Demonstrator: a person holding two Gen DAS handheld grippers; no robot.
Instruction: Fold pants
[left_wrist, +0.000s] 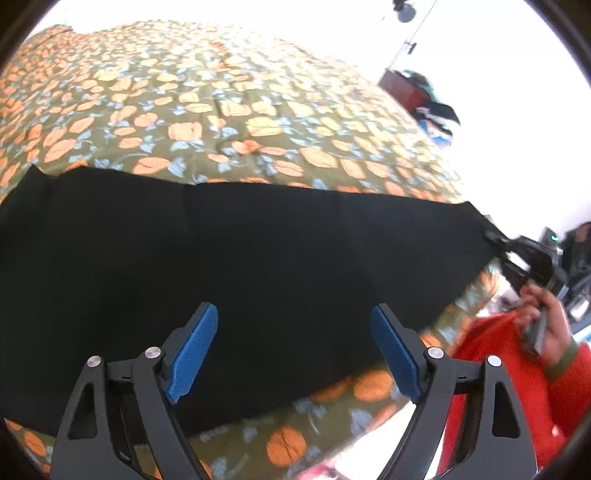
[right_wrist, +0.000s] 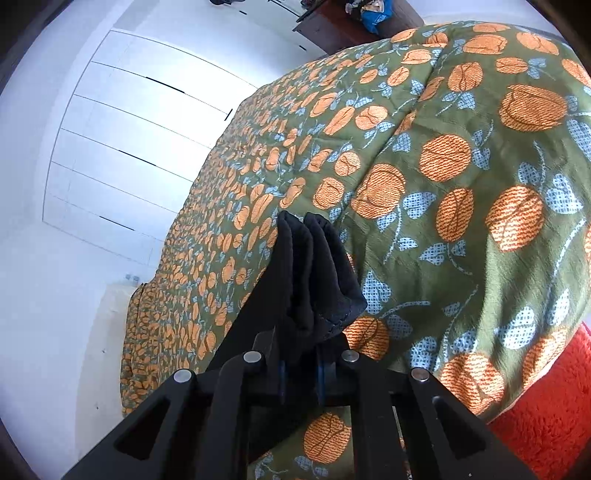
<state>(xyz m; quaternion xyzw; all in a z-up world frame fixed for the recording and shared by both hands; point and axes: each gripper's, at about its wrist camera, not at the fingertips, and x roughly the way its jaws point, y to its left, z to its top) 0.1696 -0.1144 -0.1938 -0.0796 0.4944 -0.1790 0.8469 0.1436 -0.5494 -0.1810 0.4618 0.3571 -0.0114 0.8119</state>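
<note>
Right gripper (right_wrist: 300, 380), blue pads pressed together on a bunched end of the black fabric pants (left_wrist: 240, 251), which rises in folds just beyond the fingertips. Left gripper (left_wrist: 294, 350), jaws spread wide, nothing between them, poised above the pants' flat middle. Pants lie stretched across the green quilted bedspread with orange flowers (left_wrist: 207, 110). Person's hand (left_wrist: 546, 321) in a red sleeve holds the right gripper.

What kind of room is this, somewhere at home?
Most likely a bedroom at home. A quilted bedspread with orange flowers covers what looks like a bed, black pants lie across it, and white panelled wardrobe doors stand beside it.
</note>
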